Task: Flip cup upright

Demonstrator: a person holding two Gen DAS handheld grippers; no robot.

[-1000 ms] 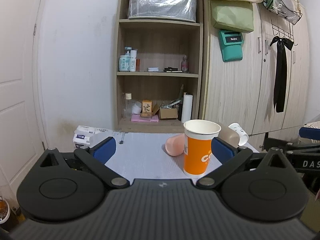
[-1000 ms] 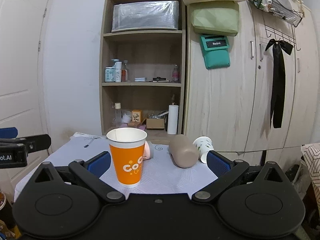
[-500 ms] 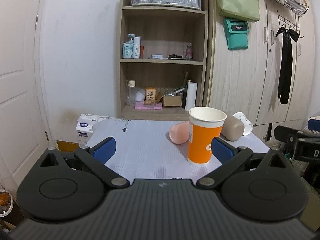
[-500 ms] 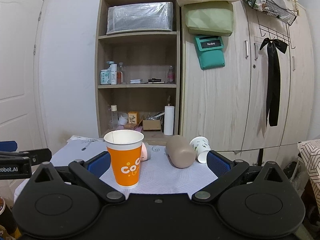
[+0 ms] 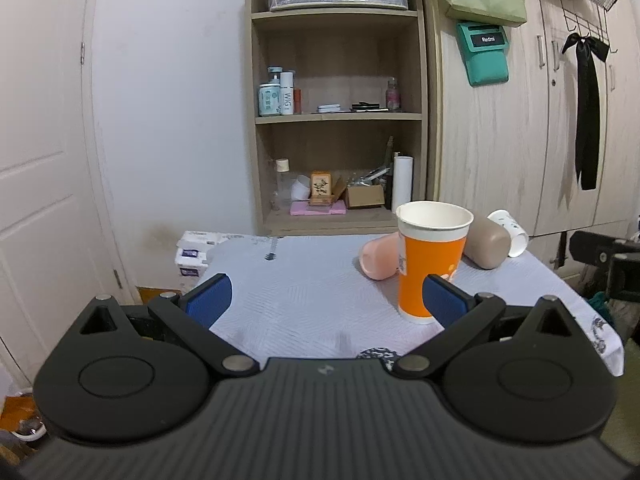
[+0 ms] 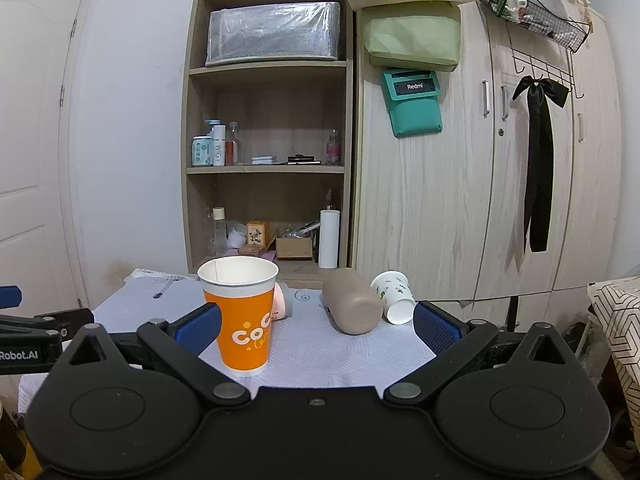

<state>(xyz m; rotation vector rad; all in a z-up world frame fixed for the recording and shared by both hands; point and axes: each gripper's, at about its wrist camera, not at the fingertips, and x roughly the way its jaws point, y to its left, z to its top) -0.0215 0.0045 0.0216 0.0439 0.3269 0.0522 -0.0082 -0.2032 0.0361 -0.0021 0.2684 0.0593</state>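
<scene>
An orange paper cup (image 5: 430, 264) (image 6: 242, 316) stands upright near the table's front. Behind it a pink cup (image 5: 378, 258) (image 6: 280, 304), a brown cup (image 5: 486, 246) (image 6: 352, 306) and a white printed paper cup (image 5: 510, 232) (image 6: 394, 298) lie on their sides. My left gripper (image 5: 326, 300) is open and empty, short of the orange cup, which stands just beyond its right finger. My right gripper (image 6: 316, 326) is open and empty; the orange cup stands just beyond its left finger.
The table (image 5: 304, 292) has a pale patterned cloth. A wooden shelf unit (image 6: 268, 168) and wardrobe doors (image 6: 440, 200) stand behind it. White boxes (image 5: 192, 256) sit at the table's far left corner. A white door (image 5: 40, 160) is on the left.
Both grippers have drawn back and risen a little, so the cups look smaller and lower. The left view has swung left. No cup has moved.
</scene>
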